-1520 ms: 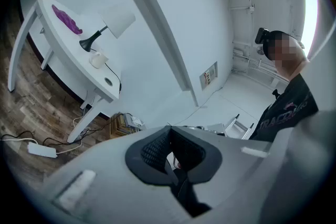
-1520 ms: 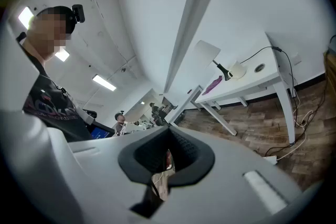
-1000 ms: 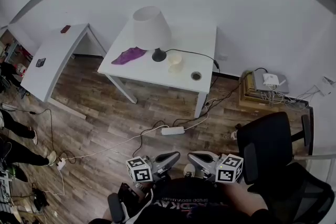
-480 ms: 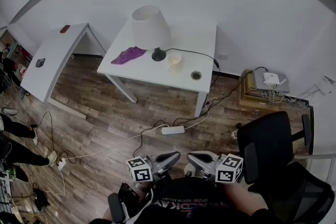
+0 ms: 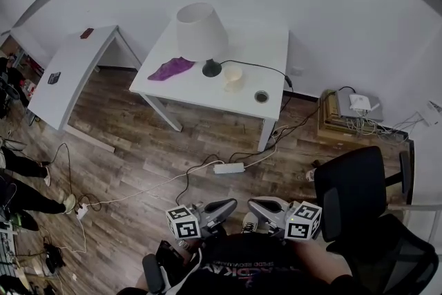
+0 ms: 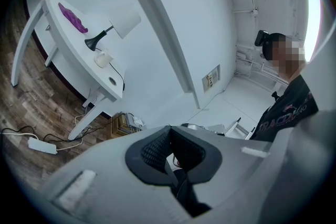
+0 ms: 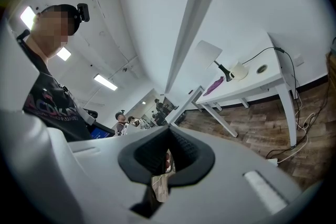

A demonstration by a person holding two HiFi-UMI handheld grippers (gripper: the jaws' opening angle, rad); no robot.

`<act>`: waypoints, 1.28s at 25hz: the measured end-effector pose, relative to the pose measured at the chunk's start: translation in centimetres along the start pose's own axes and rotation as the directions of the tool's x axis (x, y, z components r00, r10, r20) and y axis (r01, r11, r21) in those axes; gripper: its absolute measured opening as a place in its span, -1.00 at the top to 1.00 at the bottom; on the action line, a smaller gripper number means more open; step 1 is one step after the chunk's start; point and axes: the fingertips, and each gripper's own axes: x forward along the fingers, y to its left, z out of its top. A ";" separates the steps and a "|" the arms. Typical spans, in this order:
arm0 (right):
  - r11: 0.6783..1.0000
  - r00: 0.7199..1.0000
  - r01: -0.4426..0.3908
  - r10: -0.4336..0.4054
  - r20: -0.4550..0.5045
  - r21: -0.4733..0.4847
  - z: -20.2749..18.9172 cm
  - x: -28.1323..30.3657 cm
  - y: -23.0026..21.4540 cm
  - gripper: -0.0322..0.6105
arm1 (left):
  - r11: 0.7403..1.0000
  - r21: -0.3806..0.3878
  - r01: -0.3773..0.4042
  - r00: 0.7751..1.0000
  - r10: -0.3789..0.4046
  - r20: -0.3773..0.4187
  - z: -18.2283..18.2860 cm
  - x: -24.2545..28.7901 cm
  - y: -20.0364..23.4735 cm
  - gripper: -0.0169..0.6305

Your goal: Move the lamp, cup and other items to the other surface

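Well ahead of your left claw (image 5: 228,206) and off to its left stands the long side table (image 5: 69,72). The left claw sits close to your body, its jaws pressed together with nothing between them. Far ahead of both claws, across the wood floor (image 5: 138,141), the white table (image 5: 273,45) carries three things. From left to right they are the purple cloth (image 5: 170,69), the upright lamp (image 5: 202,31) and the cup (image 5: 233,77), just right of the lamp's base. A power strip (image 5: 228,168) lies on the floor between the claws and that table. Your right claw (image 5: 254,206), just beside the left one, is likewise pressed together and empty. To its right stands the black office chair (image 5: 356,193).
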 end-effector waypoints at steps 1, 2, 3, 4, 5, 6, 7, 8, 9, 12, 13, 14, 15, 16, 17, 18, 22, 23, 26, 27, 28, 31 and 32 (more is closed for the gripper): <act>1.000 1.000 -0.001 0.001 0.001 0.004 0.0 0.1 0.0 0.89 | 1.000 -0.001 -0.004 1.000 0.004 -0.002 0.0 -0.1 0.0 0.95; 1.000 1.000 -0.002 0.002 0.001 0.007 0.0 0.3 0.1 0.89 | 1.000 -0.001 -0.007 1.000 0.007 -0.001 0.0 -0.3 0.0 0.95; 1.000 1.000 -0.003 0.003 0.002 0.010 0.0 0.5 0.1 0.89 | 1.000 0.000 -0.008 1.000 0.008 0.003 0.0 -0.5 0.2 0.95; 1.000 1.000 -0.005 0.005 0.002 0.011 -0.1 0.7 0.1 0.89 | 1.000 0.000 -0.010 1.000 0.010 0.007 0.1 -0.8 0.3 0.95; 1.000 1.000 -0.006 0.006 0.000 0.010 -0.2 0.8 0.1 0.89 | 1.000 -0.002 -0.013 1.000 0.013 0.010 0.1 -1.1 0.3 0.95; 1.000 1.000 -0.007 0.007 -0.001 0.009 -0.2 1.0 0.1 0.89 | 1.000 -0.004 -0.017 1.000 0.017 0.011 0.3 -1.3 0.3 0.95; 1.000 1.000 -0.007 0.007 -0.002 0.008 -0.2 1.3 0.1 0.89 | 1.000 -0.006 -0.020 1.000 0.020 0.014 0.4 -1.5 0.3 0.95; 1.000 1.000 -0.007 0.007 -0.003 0.008 -0.2 1.6 0.1 0.89 | 1.000 -0.007 -0.022 1.000 0.022 0.017 0.6 -1.8 0.4 0.95; 1.000 1.000 -0.007 0.007 -0.004 0.006 -0.2 1.9 0.2 0.89 | 1.000 -0.007 -0.023 1.000 0.023 0.020 0.7 -2.1 0.5 0.95; 1.000 1.000 -0.003 0.003 -0.004 0.001 0.2 3.0 0.7 0.89 | 1.000 -0.008 -0.021 0.999 0.022 0.030 1.4 -3.1 0.7 0.95; 1.000 1.000 -0.002 0.002 -0.004 -0.001 0.2 3.3 0.8 0.88 | 1.000 -0.008 -0.020 0.999 0.020 0.034 1.7 -3.4 0.8 0.95; 1.000 1.000 -0.001 0.001 -0.005 -0.005 0.2 3.7 0.8 0.88 | 1.000 -0.007 -0.017 0.999 0.018 0.037 1.9 -3.7 0.9 0.95; 1.000 1.000 0.001 -0.001 -0.006 -0.008 0.2 4.1 0.9 0.88 | 1.000 -0.006 -0.015 0.999 0.016 0.040 2.2 -4.0 1.0 0.95; 1.000 1.000 0.003 -0.004 -0.004 -0.011 0.3 4.5 0.9 0.88 | 1.000 -0.004 -0.014 0.999 0.014 0.041 2.5 -4.4 1.2 0.95; 1.000 1.000 0.007 -0.007 -0.002 -0.013 0.5 5.0 0.9 0.88 | 1.000 -0.003 -0.012 0.999 0.012 0.041 2.9 -4.7 1.3 0.95; 1.000 1.000 0.012 -0.012 0.001 -0.013 0.6 5.4 1.0 0.88 | 1.000 -0.003 -0.011 0.999 0.011 0.043 3.2 -5.1 1.5 0.95; 1.000 1.000 0.024 -0.024 0.012 -0.014 0.9 7.5 1.3 0.87 | 1.000 0.004 0.007 0.998 -0.007 0.057 4.3 -7.0 2.6 0.95; 1.000 0.999 0.028 -0.028 0.016 -0.013 1.0 8.1 1.4 0.87 | 1.000 0.003 0.009 0.998 -0.009 0.057 4.7 -7.5 2.7 0.95; 0.999 0.999 0.040 -0.039 0.025 -0.017 1.2 10.2 1.4 0.86 | 1.000 -0.001 0.014 0.998 -0.014 0.059 6.2 -9.2 3.4 0.95; 0.999 0.999 0.043 -0.043 0.027 -0.017 1.3 10.9 1.4 0.86 | 1.000 0.001 0.012 0.998 -0.012 0.056 6.7 -9.7 3.6 0.95; 0.999 0.998 0.047 -0.047 0.031 -0.017 1.4 11.5 1.5 0.86 | 1.000 0.004 0.012 0.999 -0.012 0.053 7.1 -10.2 3.9 0.95; 0.998 0.997 0.067 -0.066 0.041 -0.018 1.7 13.3 1.5 0.84 | 1.000 0.011 0.019 0.998 -0.019 0.052 8.1 -11.5 4.8 0.95; 0.997 0.996 0.076 -0.075 0.040 -0.020 1.6 13.8 1.4 0.84 | 1.000 0.009 0.020 0.999 -0.020 0.050 8.4 -12.0 5.0 0.95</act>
